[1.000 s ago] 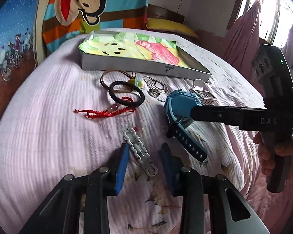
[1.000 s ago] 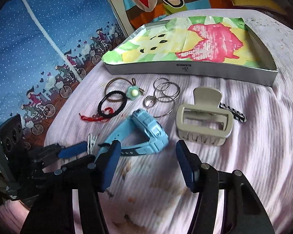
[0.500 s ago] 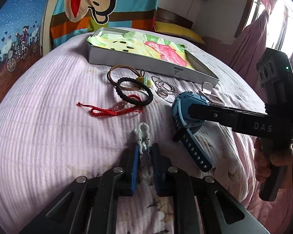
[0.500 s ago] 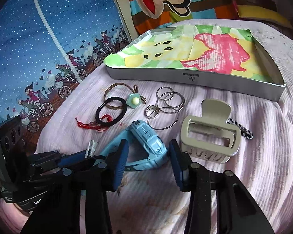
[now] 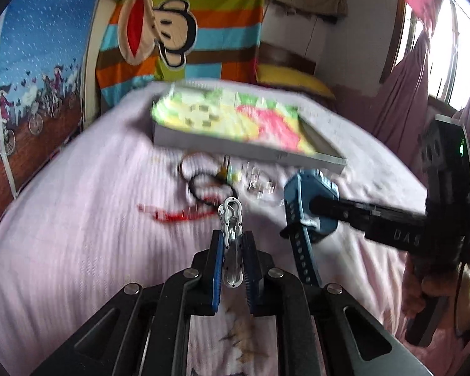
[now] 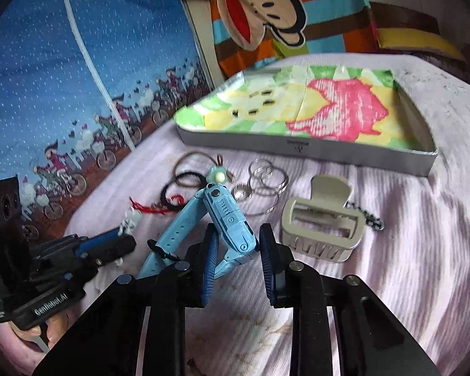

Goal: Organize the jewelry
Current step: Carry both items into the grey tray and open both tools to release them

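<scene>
A white wavy hair clip (image 5: pixel 232 216) sticks out forward from my left gripper (image 5: pixel 232 241), which is shut on it and holds it above the pink bedspread. My right gripper (image 6: pixel 238 244) is shut on a blue watch (image 6: pixel 228 219), whose strap hangs down to the left. The left wrist view shows the watch (image 5: pixel 307 194) raised at the right. A shallow grey tray (image 6: pixel 297 147) lined with colourful paper lies further back on the bed; it is blurred in the left wrist view (image 5: pixel 235 147). In the right wrist view the left gripper (image 6: pixel 109 241) holds the clip (image 6: pixel 130 219) at the lower left.
A beige claw clip (image 6: pixel 322 232), silver rings (image 6: pixel 266 181), a black hair tie (image 6: pixel 178 185), a red cord bracelet (image 6: pixel 153 208), a flower hair tie (image 6: pixel 217 175) and a black-and-white piece (image 6: pixel 373 219) lie on the bedspread before the tray. A person's hand (image 5: pixel 435 285) grips the right handle.
My left gripper shut on the white clip and lifted it. My right gripper closed round the blue watch and raised it off the bed.
</scene>
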Action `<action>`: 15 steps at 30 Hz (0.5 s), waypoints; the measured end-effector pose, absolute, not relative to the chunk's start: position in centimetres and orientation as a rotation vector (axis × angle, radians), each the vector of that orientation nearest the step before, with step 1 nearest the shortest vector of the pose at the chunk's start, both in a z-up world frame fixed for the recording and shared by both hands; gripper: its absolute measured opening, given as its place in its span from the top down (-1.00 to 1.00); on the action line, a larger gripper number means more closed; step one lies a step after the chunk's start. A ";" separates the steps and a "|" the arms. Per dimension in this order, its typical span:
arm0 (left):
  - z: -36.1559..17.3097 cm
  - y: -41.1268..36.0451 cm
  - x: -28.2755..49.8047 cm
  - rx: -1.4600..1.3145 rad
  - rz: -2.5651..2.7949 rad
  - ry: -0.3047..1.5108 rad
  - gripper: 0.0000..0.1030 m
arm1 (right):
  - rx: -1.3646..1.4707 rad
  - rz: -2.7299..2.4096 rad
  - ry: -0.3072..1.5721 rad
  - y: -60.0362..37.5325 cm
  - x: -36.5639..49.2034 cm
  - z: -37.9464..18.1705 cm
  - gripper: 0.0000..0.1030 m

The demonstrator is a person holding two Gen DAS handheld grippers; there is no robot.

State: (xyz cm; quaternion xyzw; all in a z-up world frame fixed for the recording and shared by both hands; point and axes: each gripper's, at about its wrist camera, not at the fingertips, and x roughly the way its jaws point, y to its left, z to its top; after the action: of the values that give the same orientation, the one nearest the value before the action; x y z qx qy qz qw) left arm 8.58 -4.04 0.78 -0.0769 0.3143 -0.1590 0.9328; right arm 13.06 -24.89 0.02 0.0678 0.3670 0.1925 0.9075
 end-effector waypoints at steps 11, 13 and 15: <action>5.1 -3.9 17.1 -0.187 -0.321 0.562 0.77 | 0.140 0.313 0.561 -26.9 16.3 5.8 0.55; 5.5 -4.2 19.3 -0.180 -0.308 0.572 0.77 | 0.153 0.295 0.542 -26.9 17.7 6.3 0.55; 5.6 -4.4 21.8 -0.180 -0.294 0.593 0.77 | 0.171 0.276 0.539 -27.0 20.0 6.4 0.55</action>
State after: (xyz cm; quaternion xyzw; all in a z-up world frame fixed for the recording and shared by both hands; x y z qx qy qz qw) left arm 21.79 -4.41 5.61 -0.0883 0.2906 -0.1442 0.9418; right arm 19.98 -26.99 6.43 0.0840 0.2650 0.1360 0.9509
